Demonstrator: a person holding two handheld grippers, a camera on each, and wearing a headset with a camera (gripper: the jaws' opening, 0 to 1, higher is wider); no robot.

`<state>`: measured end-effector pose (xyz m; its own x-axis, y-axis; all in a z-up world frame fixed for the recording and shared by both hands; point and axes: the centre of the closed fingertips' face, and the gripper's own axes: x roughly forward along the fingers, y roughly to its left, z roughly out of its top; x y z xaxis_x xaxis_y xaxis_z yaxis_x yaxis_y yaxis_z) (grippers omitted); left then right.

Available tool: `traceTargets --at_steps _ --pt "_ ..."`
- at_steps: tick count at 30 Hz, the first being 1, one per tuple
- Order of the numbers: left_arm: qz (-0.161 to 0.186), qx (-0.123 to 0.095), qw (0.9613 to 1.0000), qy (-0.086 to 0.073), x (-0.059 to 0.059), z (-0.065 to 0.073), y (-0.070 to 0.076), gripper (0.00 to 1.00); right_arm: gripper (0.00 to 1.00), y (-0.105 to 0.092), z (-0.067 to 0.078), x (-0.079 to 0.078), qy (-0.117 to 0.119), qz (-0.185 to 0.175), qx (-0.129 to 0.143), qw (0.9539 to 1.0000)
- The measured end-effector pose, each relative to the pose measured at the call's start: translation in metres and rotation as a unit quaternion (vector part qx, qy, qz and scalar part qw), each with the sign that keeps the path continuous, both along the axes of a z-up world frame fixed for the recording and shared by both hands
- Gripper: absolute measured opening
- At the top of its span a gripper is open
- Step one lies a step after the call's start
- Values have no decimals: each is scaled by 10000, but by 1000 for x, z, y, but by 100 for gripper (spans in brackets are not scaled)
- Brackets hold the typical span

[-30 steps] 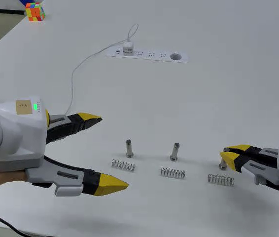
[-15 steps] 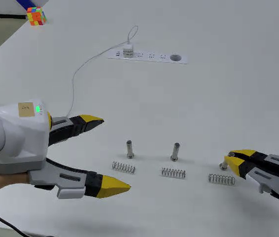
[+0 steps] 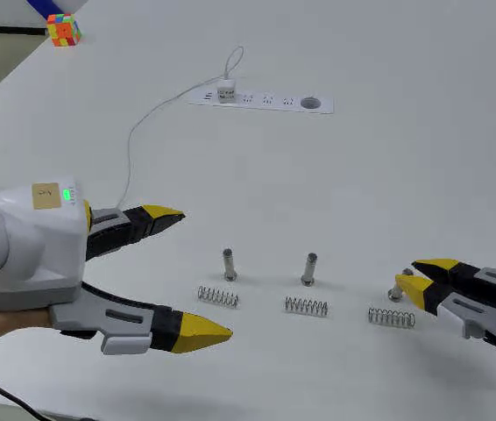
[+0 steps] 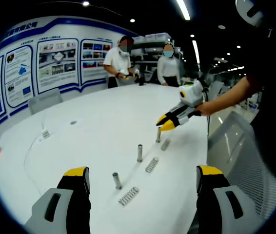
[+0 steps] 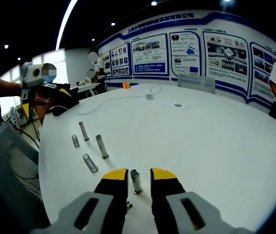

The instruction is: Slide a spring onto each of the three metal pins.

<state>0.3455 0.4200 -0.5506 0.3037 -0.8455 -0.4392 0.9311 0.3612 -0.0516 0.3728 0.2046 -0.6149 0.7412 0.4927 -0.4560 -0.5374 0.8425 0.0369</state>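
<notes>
Starting at the lower left of the head view: the left gripper (image 3: 185, 272) hovers over the table (image 3: 388, 175), jaws spread wide, holding nothing.

Lower right: the right gripper (image 3: 420, 279) has its jaws a narrow gap apart. In its own view the right pin (image 5: 136, 181) stands between the tips with daylight on both sides, so it is not clamped.

Just beyond, three springs (image 3: 307, 306) lie on their sides in a row across the lower middle, one in front of each pin. None is threaded yet. Behind them the three pins (image 3: 309, 268) stand upright.

Judgement: the springs are light, thin-wire and squashy, and apt to roll on the smooth top. Pinch gently across the coils near one end, leaving the bore open. The pins look tippy; steady the shaft.

Far top: power strip (image 3: 261, 99).
</notes>
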Motion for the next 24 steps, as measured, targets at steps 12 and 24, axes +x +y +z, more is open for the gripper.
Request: traceTargets --at_steps 12,24 --pt "63 62 9999 67 -4 -5 2 92 22 -1 -33 -40 818 1125 -146 9902" --pt "143 75 9998 74 0 -3 4 92 22 16 -50 -39 841 2009 -575 9743"
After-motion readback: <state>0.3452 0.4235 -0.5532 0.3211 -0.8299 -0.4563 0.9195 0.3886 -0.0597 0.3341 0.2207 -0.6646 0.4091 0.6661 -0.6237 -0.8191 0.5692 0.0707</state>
